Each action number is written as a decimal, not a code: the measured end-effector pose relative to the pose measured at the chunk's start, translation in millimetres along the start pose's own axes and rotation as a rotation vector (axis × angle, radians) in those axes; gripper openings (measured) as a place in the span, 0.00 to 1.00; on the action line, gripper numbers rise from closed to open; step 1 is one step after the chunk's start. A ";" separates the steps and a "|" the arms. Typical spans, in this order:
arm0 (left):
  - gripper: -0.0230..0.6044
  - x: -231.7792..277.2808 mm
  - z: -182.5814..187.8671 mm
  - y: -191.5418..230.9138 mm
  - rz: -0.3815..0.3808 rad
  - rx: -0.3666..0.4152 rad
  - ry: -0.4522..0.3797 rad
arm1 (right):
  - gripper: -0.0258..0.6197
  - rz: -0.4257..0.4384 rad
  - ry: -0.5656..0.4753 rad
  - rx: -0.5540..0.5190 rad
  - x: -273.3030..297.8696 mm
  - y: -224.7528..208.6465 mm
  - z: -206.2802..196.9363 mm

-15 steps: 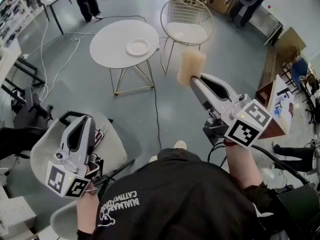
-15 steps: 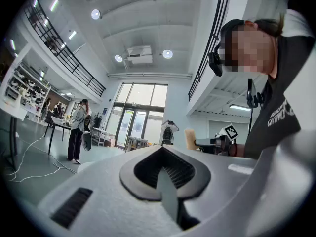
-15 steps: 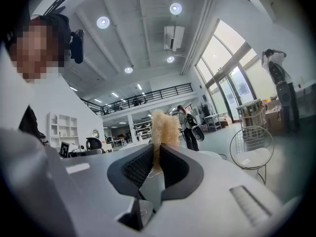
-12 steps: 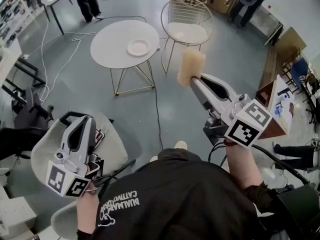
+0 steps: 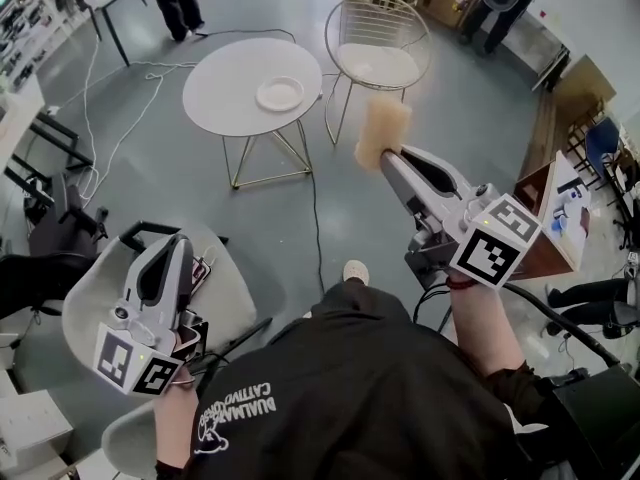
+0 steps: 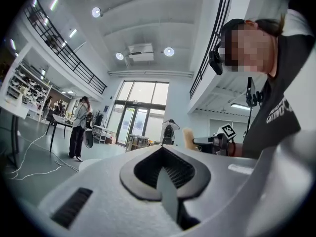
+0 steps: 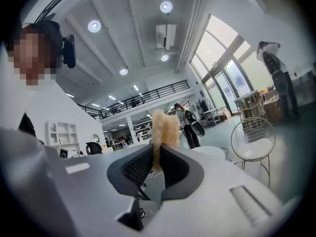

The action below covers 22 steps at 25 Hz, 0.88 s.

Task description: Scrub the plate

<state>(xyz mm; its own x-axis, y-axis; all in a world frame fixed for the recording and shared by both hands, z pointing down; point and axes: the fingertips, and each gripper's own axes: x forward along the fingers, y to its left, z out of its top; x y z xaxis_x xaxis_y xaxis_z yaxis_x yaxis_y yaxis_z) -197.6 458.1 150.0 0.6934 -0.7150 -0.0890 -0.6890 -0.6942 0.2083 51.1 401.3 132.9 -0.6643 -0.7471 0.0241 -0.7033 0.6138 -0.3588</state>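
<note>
Round white table (image 5: 225, 103) stands well apart from the person. Left tool (image 5: 171, 240) closed, empty. Right tool (image 5: 389, 154) clamped on a beige fibrous scrubber (image 5: 381, 130), aloft. The plate (image 5: 279, 94) lies on that table, untouched. Judgement: scrubbing not begun — approach and all scrubbing remain.

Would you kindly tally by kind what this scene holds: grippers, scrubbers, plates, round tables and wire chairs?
grippers: 2, the left gripper shut and empty, the right gripper shut on the scrubber
scrubber: 1
plate: 1
round table: 1
wire chair: 1
total: 6
</note>
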 end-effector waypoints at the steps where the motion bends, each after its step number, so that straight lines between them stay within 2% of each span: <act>1: 0.03 1.6 -1.1 1.0 -0.004 -0.006 0.000 | 0.12 0.000 0.010 -0.008 2.2 -1.8 -2.0; 6: 0.03 27.6 5.5 19.7 -0.001 -0.016 -0.060 | 0.12 0.011 0.041 -0.036 22.9 -24.1 -2.7; 10: 0.03 65.4 7.4 33.2 0.024 -0.004 -0.052 | 0.12 0.023 0.054 -0.037 45.3 -62.7 13.3; 17: 0.03 127.2 12.7 71.6 0.074 -0.018 -0.054 | 0.12 0.111 0.079 -0.058 114.8 -112.8 44.8; 22: 0.03 169.7 15.8 94.4 0.141 -0.035 -0.100 | 0.12 0.165 0.090 -0.058 153.9 -160.5 61.7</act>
<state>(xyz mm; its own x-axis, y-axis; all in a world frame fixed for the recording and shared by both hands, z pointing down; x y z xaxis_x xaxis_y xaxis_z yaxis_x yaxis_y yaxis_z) -148.3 269.9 139.2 0.5648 -0.8111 -0.1524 -0.7692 -0.5843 0.2588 77.3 172.0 136.6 -0.7897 -0.6111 0.0542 -0.5950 0.7414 -0.3103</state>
